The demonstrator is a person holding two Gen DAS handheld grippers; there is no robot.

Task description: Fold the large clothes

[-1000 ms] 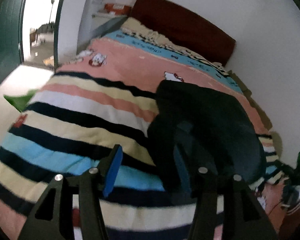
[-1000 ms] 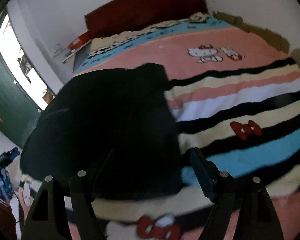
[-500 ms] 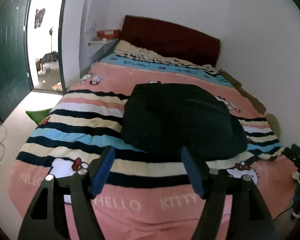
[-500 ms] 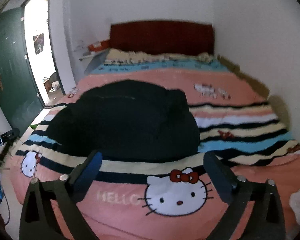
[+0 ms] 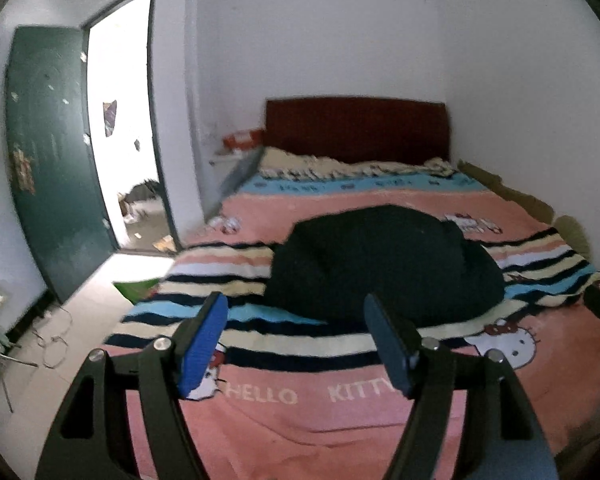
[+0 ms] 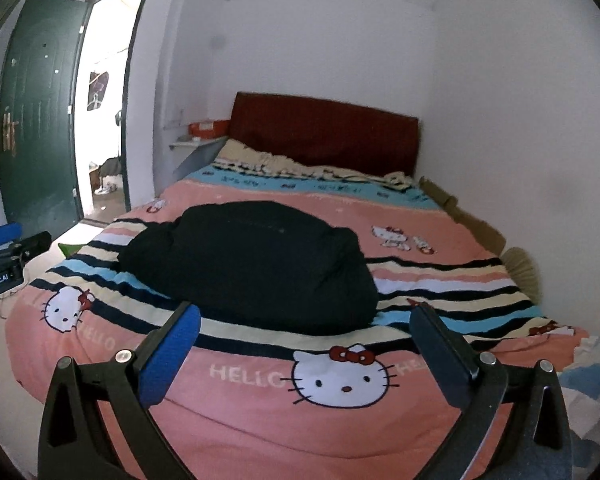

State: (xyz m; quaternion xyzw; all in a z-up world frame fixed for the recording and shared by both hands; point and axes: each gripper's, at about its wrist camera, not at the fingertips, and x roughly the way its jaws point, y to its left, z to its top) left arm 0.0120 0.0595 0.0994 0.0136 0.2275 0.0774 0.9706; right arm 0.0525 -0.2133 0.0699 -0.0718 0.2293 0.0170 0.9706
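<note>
A large black garment (image 5: pixel 384 264) lies folded in a thick mound on the striped part of the pink Hello Kitty bedspread (image 5: pixel 300 408); it also shows in the right wrist view (image 6: pixel 256 264). My left gripper (image 5: pixel 296 340) is open and empty, held back from the bed's foot, well short of the garment. My right gripper (image 6: pixel 304 356) is open and empty, also back over the foot of the bedspread (image 6: pixel 260 420). The left gripper also shows at the right wrist view's left edge (image 6: pixel 4 240).
A dark red headboard (image 5: pixel 356 128) stands against the far wall. A green door (image 5: pixel 52 160) stands open at the left beside a bright doorway (image 5: pixel 124 120). A shelf with an orange box (image 6: pixel 206 128) is beside the bed. Cables (image 5: pixel 52 344) lie on the floor.
Both grippers have pulled back and risen from close over the black garment to beyond the bed's foot. The garment stays on the bed, released, and both grippers are open.
</note>
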